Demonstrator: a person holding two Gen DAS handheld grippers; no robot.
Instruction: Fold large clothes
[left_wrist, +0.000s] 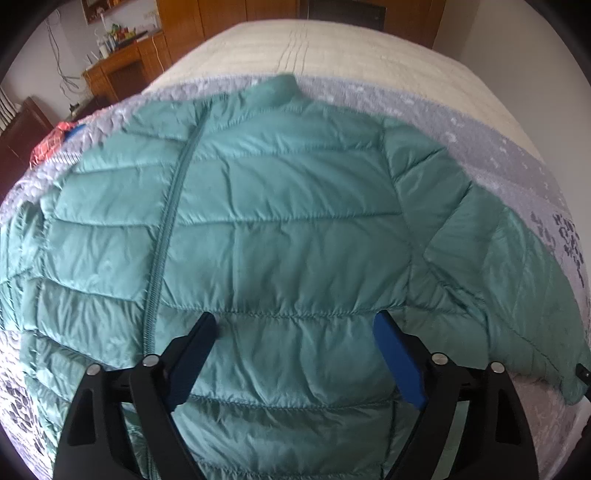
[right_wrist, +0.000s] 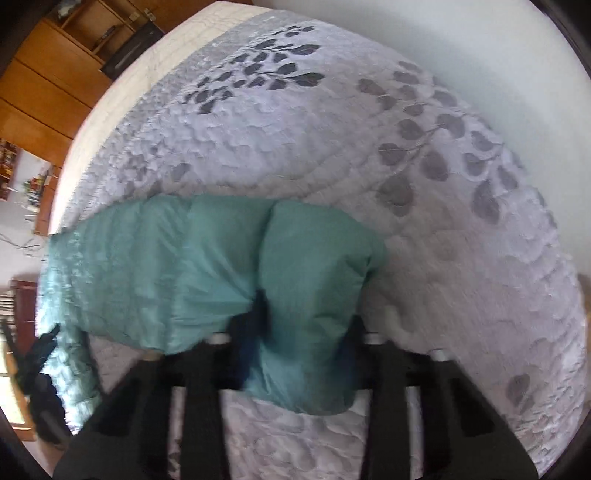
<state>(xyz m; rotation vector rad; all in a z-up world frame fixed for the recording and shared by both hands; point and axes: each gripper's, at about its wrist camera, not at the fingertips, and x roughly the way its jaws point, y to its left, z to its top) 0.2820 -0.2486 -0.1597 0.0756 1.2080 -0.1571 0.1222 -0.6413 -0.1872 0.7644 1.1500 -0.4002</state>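
A green jacket (left_wrist: 258, 229) is spread front-up on the quilt (left_wrist: 480, 147) of a bed (left_wrist: 332, 48), collar away from the left claw (left_wrist: 295, 325), which is held spread above its lower front. The sleeve (right_wrist: 221, 266) end is pinched by the right claw (right_wrist: 306, 325), blurred.

Left tongs spread wide, right tongs clamped on cloth

The left tongs (left_wrist: 295, 325) point forward and slightly down, their two blue fingers (left_wrist: 397, 363) held well apart with only the tips near the jacket (left_wrist: 280, 206) surface, gripping nothing. The right tongs (right_wrist: 304, 332) are blurred in their own view, angled downward, and their dark fingers (right_wrist: 255, 325) pinch the end of the jacket's sleeve, whose fabric bulges between and beneath them
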